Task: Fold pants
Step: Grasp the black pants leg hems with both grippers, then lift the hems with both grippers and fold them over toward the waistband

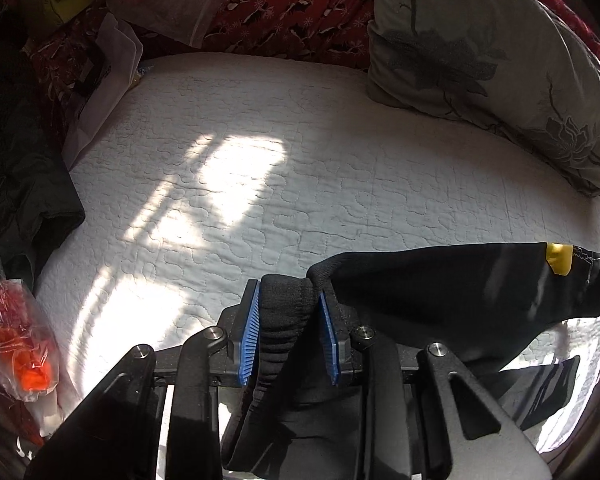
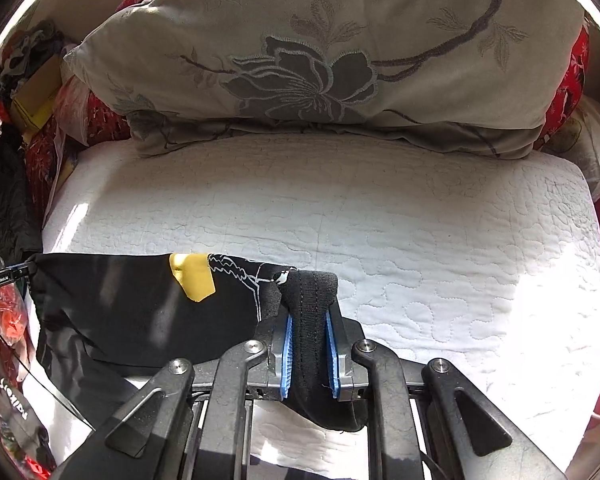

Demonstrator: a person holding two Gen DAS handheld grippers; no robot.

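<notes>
Both ends of the black pants (image 1: 440,292) are clamped. Left hand-held gripper (image 1: 288,332) has its blue pads (image 1: 250,332) pressed on a thick ribbed bunch of the waistband, and the right hand-held gripper (image 2: 310,354) pinches another fold of that band between its own blue pads (image 2: 287,356). Between the two, the dark cloth hangs stretched above the bed, a yellow patch (image 2: 192,276) and white line print showing on it. Below lies a white quilted bed cover (image 1: 300,168), partly in sunlight. Behind it rests a grey pillow (image 2: 320,60) with a flower pattern, against red floral bedding (image 1: 300,4). At the left edge sits a clear bag of orange items (image 1: 24,344).
</notes>
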